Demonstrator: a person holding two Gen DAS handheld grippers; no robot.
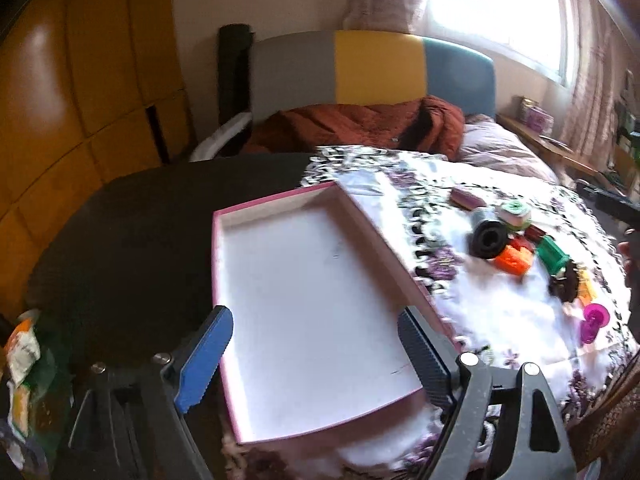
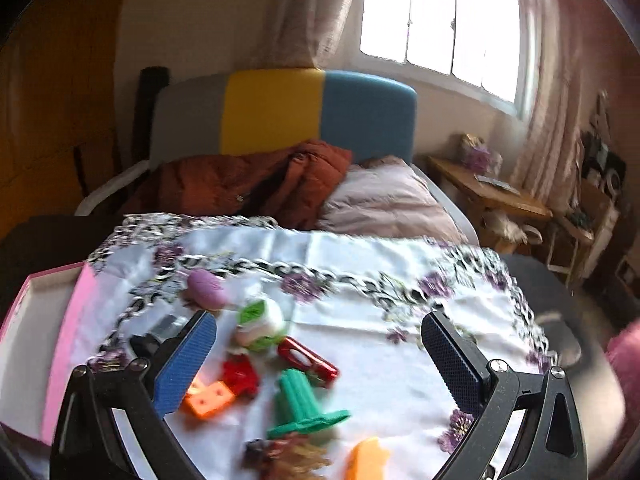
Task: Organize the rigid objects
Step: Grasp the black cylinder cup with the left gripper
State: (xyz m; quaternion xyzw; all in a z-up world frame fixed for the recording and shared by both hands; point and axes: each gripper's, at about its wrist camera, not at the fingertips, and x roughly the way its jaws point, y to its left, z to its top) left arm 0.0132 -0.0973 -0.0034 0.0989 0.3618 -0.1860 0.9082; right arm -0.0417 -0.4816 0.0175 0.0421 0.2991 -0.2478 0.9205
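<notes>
A shallow pink box (image 1: 248,216) with a white inside lies empty on the table. My left gripper (image 1: 316,356) is open and hovers over the box's near end. Several small toys lie on the flowered cloth to the right: a black roll (image 1: 486,240), an orange block (image 1: 514,260), a green spool (image 1: 552,254) and a magenta reel (image 1: 594,320). My right gripper (image 2: 320,360) is open and empty above the toy pile, over a green spool (image 2: 300,404), a red piece (image 2: 308,358), an orange block (image 2: 208,398) and a white-green pot (image 2: 260,324). The pink box (image 2: 64,320) shows at the left.
A white cloth with purple flowers (image 2: 360,264) covers the right part of a dark table (image 1: 120,240). A bed with a rust quilt (image 1: 360,124) stands behind it. A wooden wardrobe (image 1: 60,100) is at the left, a side table (image 2: 488,192) at the right.
</notes>
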